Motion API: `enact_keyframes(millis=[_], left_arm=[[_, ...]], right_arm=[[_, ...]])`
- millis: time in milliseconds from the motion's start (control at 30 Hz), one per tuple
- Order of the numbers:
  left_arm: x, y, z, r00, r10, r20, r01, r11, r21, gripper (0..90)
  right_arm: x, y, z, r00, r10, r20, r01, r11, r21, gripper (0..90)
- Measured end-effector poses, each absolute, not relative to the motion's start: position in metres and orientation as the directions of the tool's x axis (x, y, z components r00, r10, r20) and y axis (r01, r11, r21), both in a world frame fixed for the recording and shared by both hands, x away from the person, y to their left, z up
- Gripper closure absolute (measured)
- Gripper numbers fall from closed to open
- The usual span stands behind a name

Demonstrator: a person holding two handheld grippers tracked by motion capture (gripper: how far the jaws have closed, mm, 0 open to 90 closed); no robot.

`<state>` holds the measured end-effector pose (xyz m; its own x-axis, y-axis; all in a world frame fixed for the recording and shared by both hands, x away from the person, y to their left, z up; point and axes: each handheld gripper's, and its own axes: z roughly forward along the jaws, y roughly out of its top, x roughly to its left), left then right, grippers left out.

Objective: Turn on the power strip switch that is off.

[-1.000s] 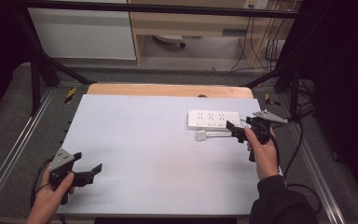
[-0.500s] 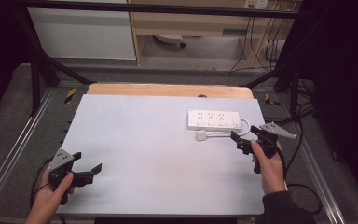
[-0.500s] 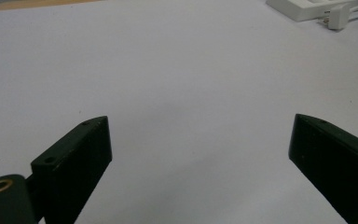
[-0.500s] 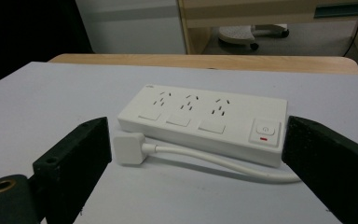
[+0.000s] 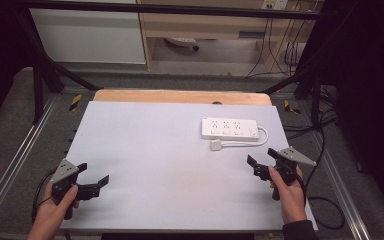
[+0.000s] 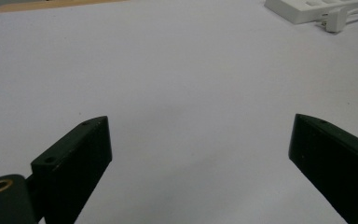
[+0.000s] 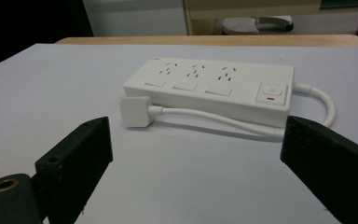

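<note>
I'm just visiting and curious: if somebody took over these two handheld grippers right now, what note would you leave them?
Left gripper: open, holding nothing, low at the table's near left.
Right gripper: open, holding nothing, short of the power strip, facing it.
The strip lies at the far right; its plug rests loose on the table in front of it, cord looped round.
Done: nothing gripped.
Left: probably picking up the plug.

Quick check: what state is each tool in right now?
Left tool: open, holding nothing, low over the bare table.
Right tool: open, holding nothing, facing the power strip.
</note>
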<state>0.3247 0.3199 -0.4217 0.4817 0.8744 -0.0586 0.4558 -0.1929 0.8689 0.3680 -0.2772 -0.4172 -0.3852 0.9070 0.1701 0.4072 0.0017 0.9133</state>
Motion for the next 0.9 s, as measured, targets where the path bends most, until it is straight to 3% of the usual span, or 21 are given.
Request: enact_keyframes(millis=[600,900], left_arm=[[0.324,0.32,-0.421,0.484,0.873,-0.057,0.451,-0.194,0.871,6.2],[0.324,0.319,-0.421,0.488,0.871,-0.055,0.45,-0.197,0.871,6.3]], right_arm=[[0.35,-0.26,-0.44,-0.404,0.907,0.117,0.435,0.078,0.897,2.9],[0.35,-0.24,-0.45,-0.45,0.891,0.059,0.474,0.182,0.861,3.2]])
